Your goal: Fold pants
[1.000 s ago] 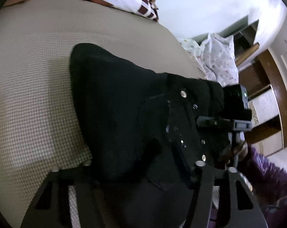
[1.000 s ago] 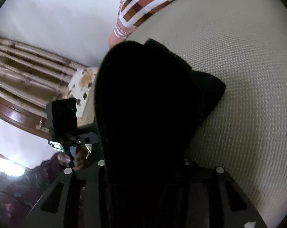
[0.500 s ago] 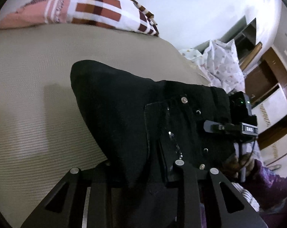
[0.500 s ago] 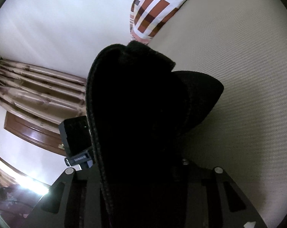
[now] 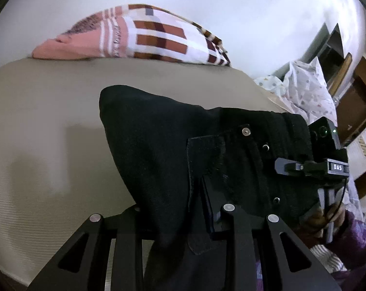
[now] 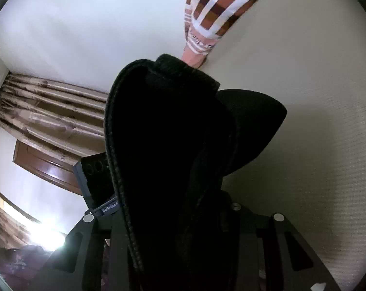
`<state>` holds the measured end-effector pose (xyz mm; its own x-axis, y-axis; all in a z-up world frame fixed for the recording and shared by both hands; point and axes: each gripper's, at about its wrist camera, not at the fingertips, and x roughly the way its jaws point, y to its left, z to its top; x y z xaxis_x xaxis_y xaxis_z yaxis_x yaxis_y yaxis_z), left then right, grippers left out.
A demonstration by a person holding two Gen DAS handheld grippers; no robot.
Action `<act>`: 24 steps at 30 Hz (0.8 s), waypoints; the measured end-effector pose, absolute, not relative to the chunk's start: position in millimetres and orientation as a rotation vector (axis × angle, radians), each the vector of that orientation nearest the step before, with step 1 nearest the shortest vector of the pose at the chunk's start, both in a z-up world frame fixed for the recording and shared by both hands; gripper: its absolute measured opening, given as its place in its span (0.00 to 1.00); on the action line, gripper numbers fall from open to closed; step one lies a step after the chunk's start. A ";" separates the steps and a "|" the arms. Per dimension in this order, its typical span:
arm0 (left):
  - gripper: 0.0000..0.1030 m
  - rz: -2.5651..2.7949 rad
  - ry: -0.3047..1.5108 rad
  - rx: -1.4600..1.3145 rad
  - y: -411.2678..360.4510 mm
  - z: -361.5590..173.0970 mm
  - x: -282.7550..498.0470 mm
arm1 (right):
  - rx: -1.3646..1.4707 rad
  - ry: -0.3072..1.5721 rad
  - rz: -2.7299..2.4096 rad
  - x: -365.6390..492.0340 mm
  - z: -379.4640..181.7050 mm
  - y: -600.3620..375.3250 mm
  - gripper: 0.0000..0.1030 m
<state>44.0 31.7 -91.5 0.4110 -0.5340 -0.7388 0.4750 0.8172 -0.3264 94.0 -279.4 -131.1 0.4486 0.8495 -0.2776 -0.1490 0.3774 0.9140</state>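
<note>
The black pants [image 5: 158, 145] hang lifted above the beige bed [image 5: 49, 121], stretched between both grippers. My left gripper [image 5: 180, 214] is shut on the fabric beside the riveted pocket, and cloth drapes over its fingers. In the left wrist view my right gripper [image 5: 328, 167] grips the far end of the waistband, with a hand below it. In the right wrist view the pants [image 6: 170, 145] fill the middle, bunched thickly inside my right gripper [image 6: 173, 218], which is shut on them. Its fingertips are hidden by cloth. The left gripper's body [image 6: 93, 177] shows just behind the fabric.
A checked red and white blanket [image 5: 146, 36] lies at the bed's far edge by the wall. A dotted white cloth [image 5: 308, 92] and wooden shelves [image 5: 357, 101] stand to the right. Curtains [image 6: 49, 111] and a wooden door [image 6: 44, 167] are on the left of the right wrist view.
Both grippers have risen and tipped upward with the pants, so more wall shows. The left jaws have narrowed onto the fabric. The pants hang higher off the bed.
</note>
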 end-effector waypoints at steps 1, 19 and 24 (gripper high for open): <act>0.27 -0.625 0.947 -0.060 35.3 -89.4 44.2 | 0.968 0.877 0.759 96.3 -129.3 -274.9 0.33; 0.27 -0.512 0.874 -0.018 105.1 -73.9 65.4 | 0.918 0.918 0.808 136.5 -105.2 -206.2 0.33; 0.27 -0.482 0.870 -0.023 122.3 -72.7 79.2 | 0.909 0.927 0.827 156.2 -102.9 -185.7 0.33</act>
